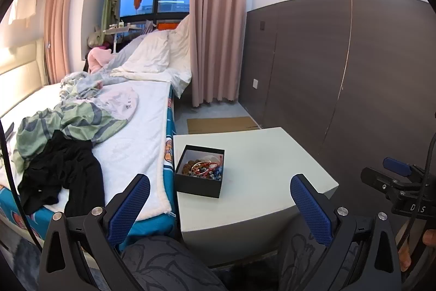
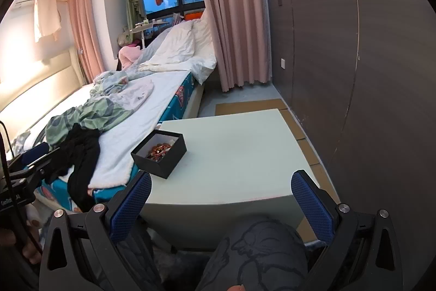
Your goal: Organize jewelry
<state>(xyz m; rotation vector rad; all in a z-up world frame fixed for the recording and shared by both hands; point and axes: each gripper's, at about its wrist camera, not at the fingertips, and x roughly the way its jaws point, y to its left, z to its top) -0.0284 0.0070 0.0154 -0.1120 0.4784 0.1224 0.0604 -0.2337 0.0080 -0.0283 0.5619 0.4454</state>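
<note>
Bed edge [image 1: 152, 154]: just left of my table; the black box sits near that side, so a clumsy nudge from my right could, I judge, push it toward the gap or the bedding.
Left tongs [image 1: 220, 191]: apart and empty, held low before the table's near edge.
Black box [image 1: 200, 184]: open, no lid in view, standing on the table's left part, just ahead of my left tongs and a little left of their middle.
Jewelry [image 1: 205, 168]: a tangled heap of beads and red cord inside the box; I think pulling one strand may drag the others out or tip the light box.
Table [image 1: 272, 168]: bare to the right of the box.
Right tongs [image 2: 221, 190]: apart, empty, near the table's front edge; from there the box [image 2: 160, 157] lies ahead and to the left, well apart from the right finger.
</note>
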